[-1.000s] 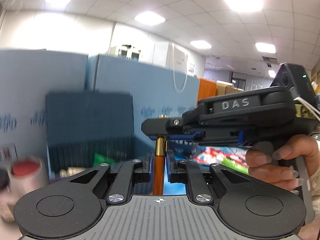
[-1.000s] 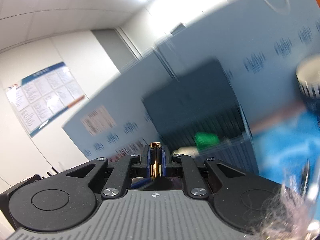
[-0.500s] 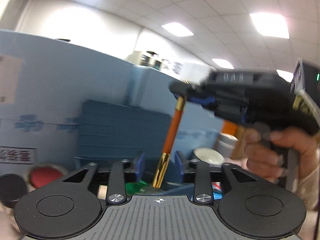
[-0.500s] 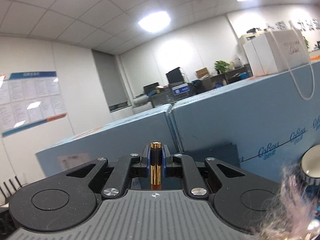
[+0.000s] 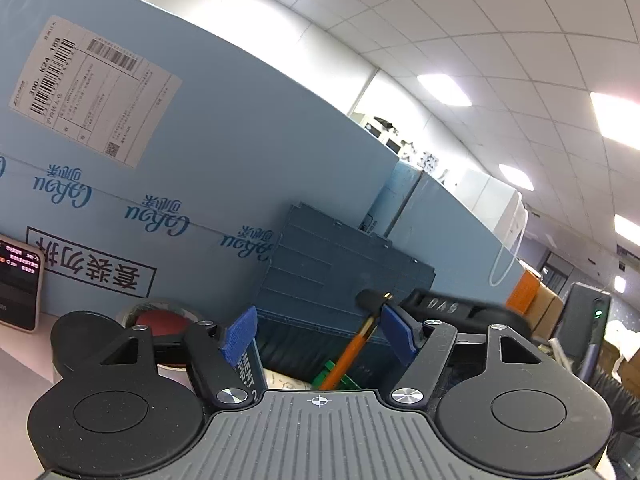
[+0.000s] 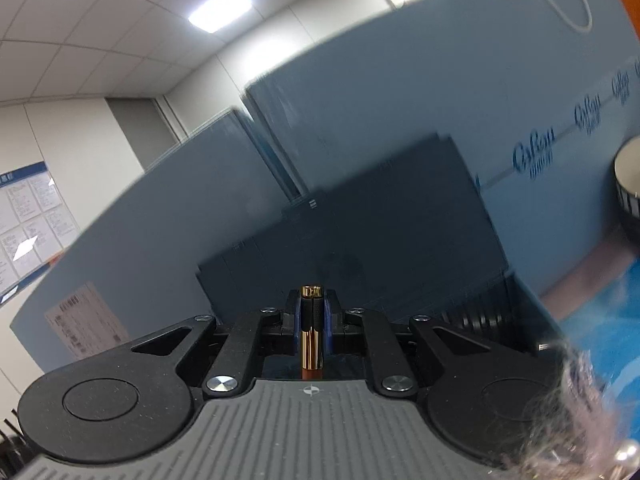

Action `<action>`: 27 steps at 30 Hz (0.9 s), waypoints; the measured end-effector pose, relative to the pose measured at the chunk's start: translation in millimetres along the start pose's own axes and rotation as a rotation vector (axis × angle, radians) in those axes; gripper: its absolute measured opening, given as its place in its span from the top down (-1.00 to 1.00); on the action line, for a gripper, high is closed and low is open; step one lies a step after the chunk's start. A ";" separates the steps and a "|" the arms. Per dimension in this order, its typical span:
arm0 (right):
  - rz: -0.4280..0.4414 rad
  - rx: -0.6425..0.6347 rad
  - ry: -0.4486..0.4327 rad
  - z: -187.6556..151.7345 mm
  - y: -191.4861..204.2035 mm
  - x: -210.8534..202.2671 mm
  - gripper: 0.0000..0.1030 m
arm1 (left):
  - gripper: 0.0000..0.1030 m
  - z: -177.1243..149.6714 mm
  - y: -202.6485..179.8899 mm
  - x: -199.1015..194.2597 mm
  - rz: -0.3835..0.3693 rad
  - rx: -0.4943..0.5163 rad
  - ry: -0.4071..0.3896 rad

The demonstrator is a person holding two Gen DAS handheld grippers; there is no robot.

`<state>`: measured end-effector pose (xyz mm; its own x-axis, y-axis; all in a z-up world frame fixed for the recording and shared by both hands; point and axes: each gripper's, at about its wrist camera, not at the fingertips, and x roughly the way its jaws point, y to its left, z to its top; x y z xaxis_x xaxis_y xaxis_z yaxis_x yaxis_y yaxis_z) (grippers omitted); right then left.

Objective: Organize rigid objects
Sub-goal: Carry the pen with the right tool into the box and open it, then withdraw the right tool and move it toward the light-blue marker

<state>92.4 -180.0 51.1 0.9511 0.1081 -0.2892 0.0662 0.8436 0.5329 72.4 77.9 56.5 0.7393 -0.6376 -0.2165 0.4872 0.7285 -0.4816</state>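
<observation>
My right gripper is shut on an orange pen with gold ends, held upright between its blue pads. In the left wrist view the same pen slants down from the right gripper into a dark blue storage box. My left gripper is open and empty, its blue pads wide apart on either side of the pen, in front of the box.
A large light blue carton with a shipping label stands behind the box. A phone leans at far left beside a tape roll with a red centre. A green item lies in the box. A white-lidded jar is at right.
My left gripper has let go of the pen and opened wide. The right gripper has carried the pen lower, toward the dark box. Both views have swung.
</observation>
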 end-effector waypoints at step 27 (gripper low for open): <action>-0.148 -0.196 0.077 -11.3 -4.5 -22.3 -0.42 | -0.39 -2.8 -9.9 8.5 -0.031 0.045 0.038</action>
<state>67.5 -180.2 46.3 0.9091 0.0095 -0.4165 0.1358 0.9384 0.3178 72.6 64.6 57.0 0.7057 -0.6687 -0.2344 0.5311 0.7181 -0.4497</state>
